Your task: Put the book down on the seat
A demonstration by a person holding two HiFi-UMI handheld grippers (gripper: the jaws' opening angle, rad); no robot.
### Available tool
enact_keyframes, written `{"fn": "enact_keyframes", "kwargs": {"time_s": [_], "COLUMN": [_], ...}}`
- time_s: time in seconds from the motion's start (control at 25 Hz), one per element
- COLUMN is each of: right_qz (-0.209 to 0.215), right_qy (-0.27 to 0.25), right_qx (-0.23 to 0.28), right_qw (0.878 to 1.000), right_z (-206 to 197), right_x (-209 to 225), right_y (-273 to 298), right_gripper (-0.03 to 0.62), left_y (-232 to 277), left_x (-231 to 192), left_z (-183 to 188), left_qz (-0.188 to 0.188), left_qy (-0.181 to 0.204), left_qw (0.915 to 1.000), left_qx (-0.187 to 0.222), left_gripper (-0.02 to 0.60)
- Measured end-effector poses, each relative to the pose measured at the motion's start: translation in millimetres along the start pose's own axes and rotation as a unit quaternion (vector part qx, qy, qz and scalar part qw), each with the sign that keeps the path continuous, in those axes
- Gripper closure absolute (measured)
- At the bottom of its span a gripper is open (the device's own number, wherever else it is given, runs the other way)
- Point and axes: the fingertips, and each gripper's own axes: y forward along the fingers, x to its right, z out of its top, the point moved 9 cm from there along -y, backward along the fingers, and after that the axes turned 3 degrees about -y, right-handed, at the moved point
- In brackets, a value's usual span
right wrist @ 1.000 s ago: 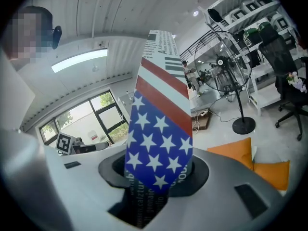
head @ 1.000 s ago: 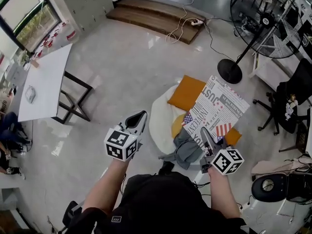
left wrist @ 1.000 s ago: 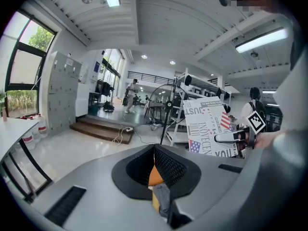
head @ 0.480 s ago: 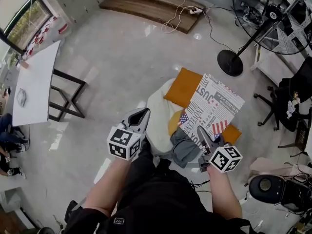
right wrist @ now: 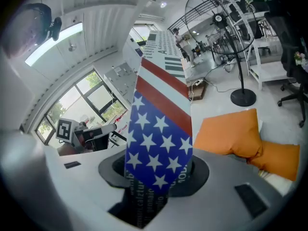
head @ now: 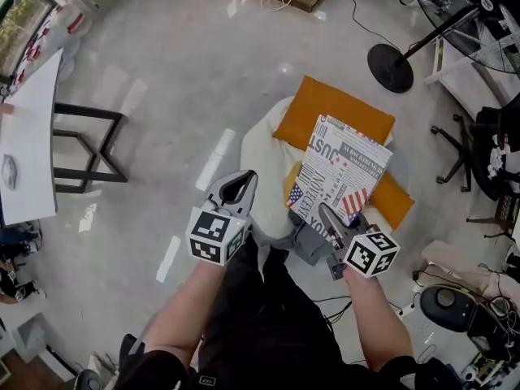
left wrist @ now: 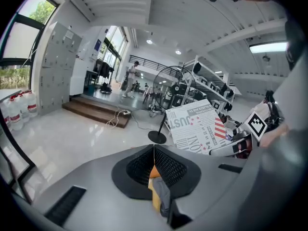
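Right gripper (head: 328, 218) pinching book (head: 340, 173) by near corner, above orange cushion (head: 329, 110) on white seat (head: 258, 157), left gripper (head: 242, 184) jaws pressed together, empty

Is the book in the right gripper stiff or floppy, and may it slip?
Probably fairly stiff: the book, gripped only at one end by the right gripper, stands out flat without sagging. Its smooth cover may slide on the soft orange cushion.

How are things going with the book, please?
Right gripper shut on book. Left gripper shut, empty. Book over orange cushions, not down. Grey cloth on seat.
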Motion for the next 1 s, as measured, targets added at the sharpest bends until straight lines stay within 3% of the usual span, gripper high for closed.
{"fn": "enact_keyframes", "kwargs": {"time_s": [0.28,0.52,0.8,1.0], "right_qz": [0.010,0.018,0.012,0.010], "right_qy": [0.035,0.085,0.094,0.105], "right_qx": [-0.055,-0.091,-0.144,-0.173], "right_qw": [0.998,0.992,0.985,0.979], "right_z": [-62,-128,-191,-227], "right_x": [40,101,150,178], "right_y": [78,128,188,222], "right_gripper": [0.421,0.419,0.419,0.419], "left_y": [49,93,130,149], "left_x": [-35,-51,-72,-78], "left_z": [-72,-137,-191,-214], "left_qz": [-0.003,0.005,0.005,-0.009], "left_qy": [-0.016,-0.027,-0.033,-0.018], "left_qw": [0.9991,0.9975,0.9951,0.9935], "left_qx": [-0.039,-0.065,-0.093,-0.112], "left_gripper": [0.577,0.577,0.577,0.577]}}
